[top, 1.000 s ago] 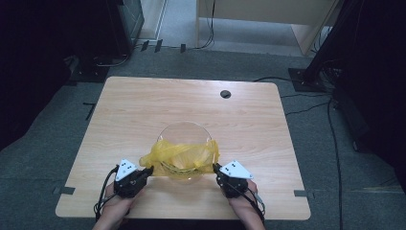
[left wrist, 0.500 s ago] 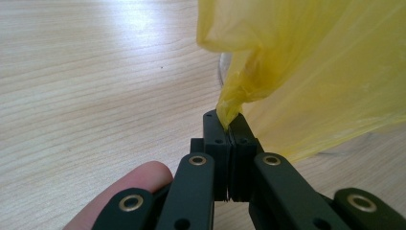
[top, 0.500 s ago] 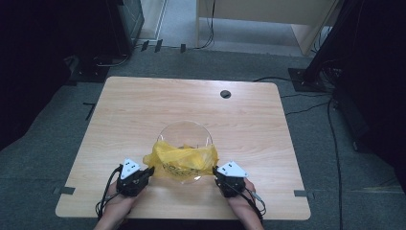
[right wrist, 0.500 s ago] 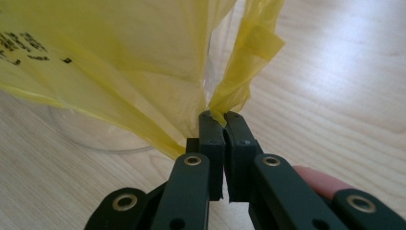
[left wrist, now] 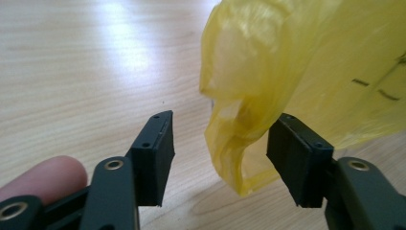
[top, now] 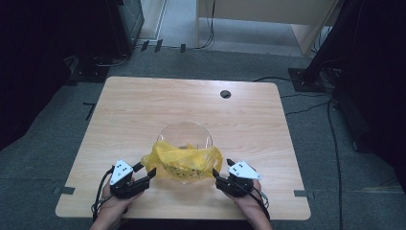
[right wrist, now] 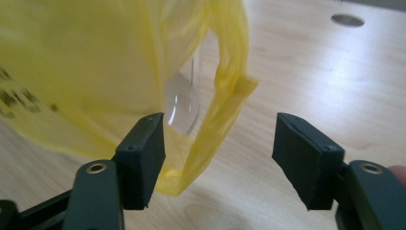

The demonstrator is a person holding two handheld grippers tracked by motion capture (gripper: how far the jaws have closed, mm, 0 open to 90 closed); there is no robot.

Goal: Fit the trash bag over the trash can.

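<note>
A clear glass bowl (top: 185, 139) is sitting on the wooden table (top: 143, 110), toward the near edge, and a yellow plastic bag (top: 184, 160) is draping over its near rim and spilling down both sides. The left gripper (top: 147, 171) is resting low at the bag's left side; its jaws have just been opening and are standing well apart. In the left gripper view a loose yellow fold (left wrist: 239, 143) is hanging between them, lying close to the right-hand pad but not being squeezed. The right gripper (top: 219, 173) is sitting at the bag's right side, its jaws likewise having just been opening and now standing wide. In the right gripper view a twisted handle loop of the bag (right wrist: 215, 124) is dangling in the gap, just beside the left-hand pad, with the bowl's glass (right wrist: 184, 103) showing behind it. Neither gripper is clamping the plastic. A small round hole (top: 225, 94) is showing in the table's far side.
</note>
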